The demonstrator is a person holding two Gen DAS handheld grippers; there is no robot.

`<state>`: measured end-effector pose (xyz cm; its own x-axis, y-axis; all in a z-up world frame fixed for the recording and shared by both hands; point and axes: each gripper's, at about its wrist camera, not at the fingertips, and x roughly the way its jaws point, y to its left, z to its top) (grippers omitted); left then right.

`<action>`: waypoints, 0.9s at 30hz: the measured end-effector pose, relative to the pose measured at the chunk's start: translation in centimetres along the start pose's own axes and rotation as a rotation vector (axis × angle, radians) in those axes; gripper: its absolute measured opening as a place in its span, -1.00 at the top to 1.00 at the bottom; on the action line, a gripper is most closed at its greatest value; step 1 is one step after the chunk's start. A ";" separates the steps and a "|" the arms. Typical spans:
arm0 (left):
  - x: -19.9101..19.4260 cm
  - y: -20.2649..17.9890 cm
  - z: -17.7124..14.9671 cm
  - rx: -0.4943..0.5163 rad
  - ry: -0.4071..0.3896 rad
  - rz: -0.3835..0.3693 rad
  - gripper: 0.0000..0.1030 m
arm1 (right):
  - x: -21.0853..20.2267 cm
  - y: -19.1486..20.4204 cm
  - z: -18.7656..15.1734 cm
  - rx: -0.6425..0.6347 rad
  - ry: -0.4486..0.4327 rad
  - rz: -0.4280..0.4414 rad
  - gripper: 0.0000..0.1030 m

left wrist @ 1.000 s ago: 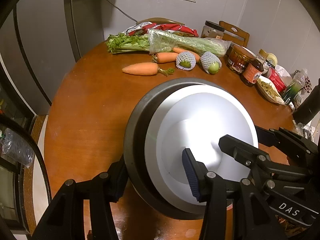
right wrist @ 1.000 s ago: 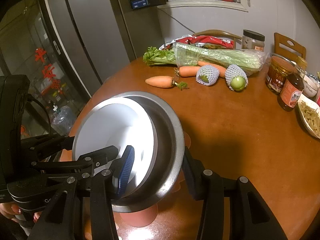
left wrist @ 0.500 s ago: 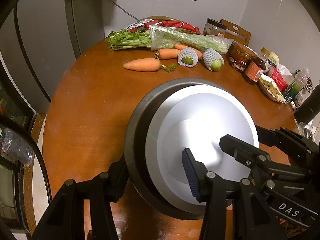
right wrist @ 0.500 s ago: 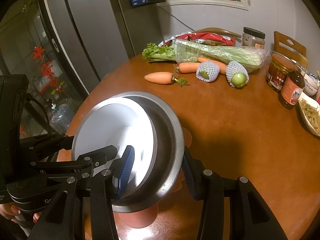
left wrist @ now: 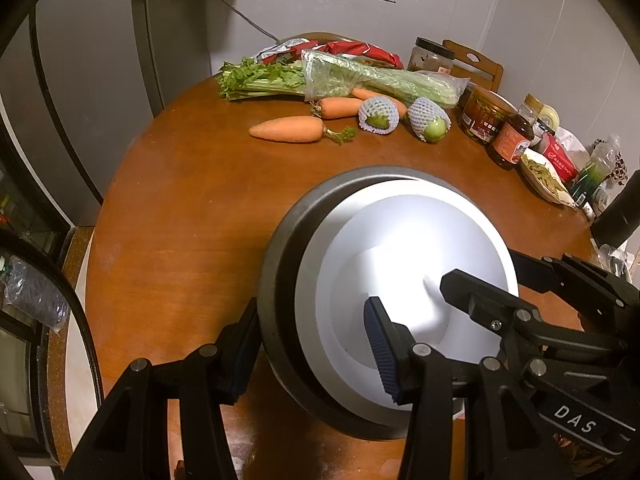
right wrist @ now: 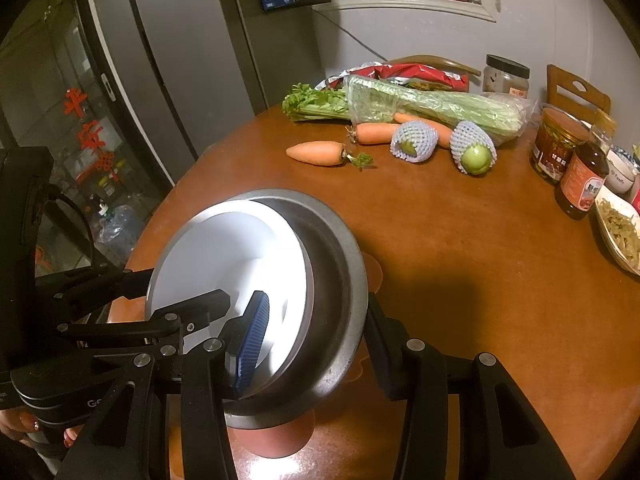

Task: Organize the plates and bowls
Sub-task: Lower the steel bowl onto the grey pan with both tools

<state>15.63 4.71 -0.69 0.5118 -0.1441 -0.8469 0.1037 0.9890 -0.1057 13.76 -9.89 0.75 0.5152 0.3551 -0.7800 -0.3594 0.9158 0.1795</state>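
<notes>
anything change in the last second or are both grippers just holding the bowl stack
Nothing visibly changed. The left hand-held gripper and right hand-held gripper each stay clamped on opposite rims of the metal bowl with the white bowl nested inside; the carrots and jars on the table are unmoved.

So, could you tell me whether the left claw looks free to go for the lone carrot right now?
Probably not: the left claw is clamped on the metal bowl, though bare table lies before the carrot.
</notes>
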 end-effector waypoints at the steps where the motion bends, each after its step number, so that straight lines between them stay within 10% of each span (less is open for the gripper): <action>1: -0.1 0.0 -0.1 0.000 -0.001 0.000 0.03 | 0.0 0.0 0.0 0.000 0.000 -0.002 0.04; 27: 0.1 0.3 -0.5 -0.012 0.000 0.001 0.01 | 0.1 0.5 0.0 -0.020 0.000 -0.045 0.04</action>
<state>15.27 5.05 -1.05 0.5120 -0.1432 -0.8469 0.0928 0.9895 -0.1112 13.66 -9.43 0.79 0.5310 0.3138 -0.7871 -0.3517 0.9267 0.1322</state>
